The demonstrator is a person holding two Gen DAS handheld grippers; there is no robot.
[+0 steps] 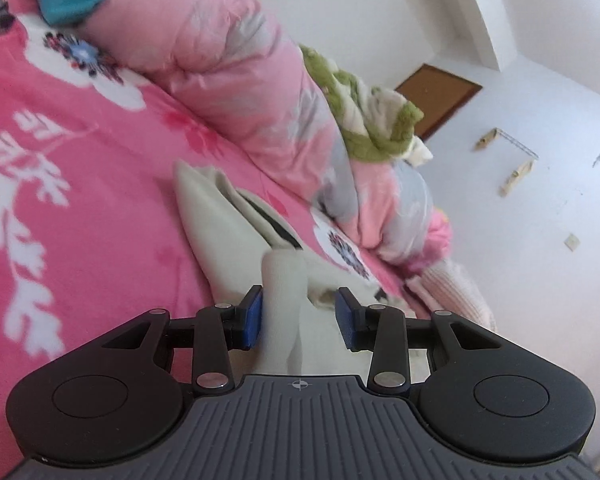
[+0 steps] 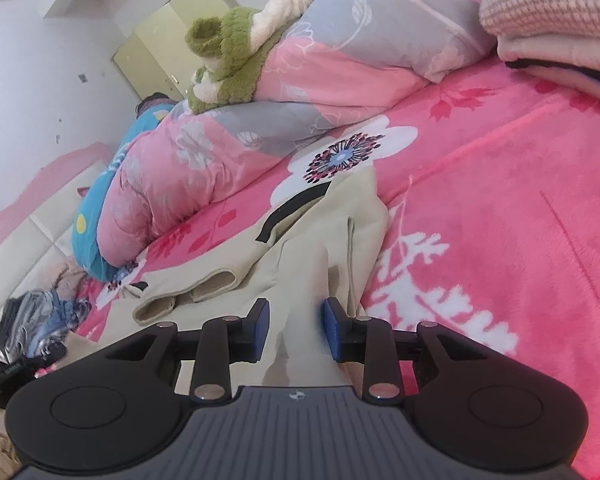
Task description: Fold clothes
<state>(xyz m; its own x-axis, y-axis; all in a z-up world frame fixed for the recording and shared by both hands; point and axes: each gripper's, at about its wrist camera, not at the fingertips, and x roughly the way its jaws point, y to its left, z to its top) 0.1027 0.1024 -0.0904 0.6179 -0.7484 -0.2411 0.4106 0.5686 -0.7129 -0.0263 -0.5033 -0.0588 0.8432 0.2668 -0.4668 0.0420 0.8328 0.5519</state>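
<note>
Cream, soft cloth garment (image 2: pixel 320 240) lies partly folded on the fleecy pink floral bed (image 2: pixel 500 208), cuffs at near left. Left gripper (image 1: pixel 299 318) and right gripper (image 2: pixel 294 330) each have jaws spread around a raised ridge of it, pads apparently not pressing. Next likely: pinch, lift, fold over.

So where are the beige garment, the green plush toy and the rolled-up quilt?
beige garment (image 2: pixel 332 240): right wrist view, on its flat middle panel.
green plush toy (image 2: pixel 228 60): right wrist view, on its green body.
quilt (image 2: pixel 160 184): right wrist view, on the pink end of the roll.
</note>
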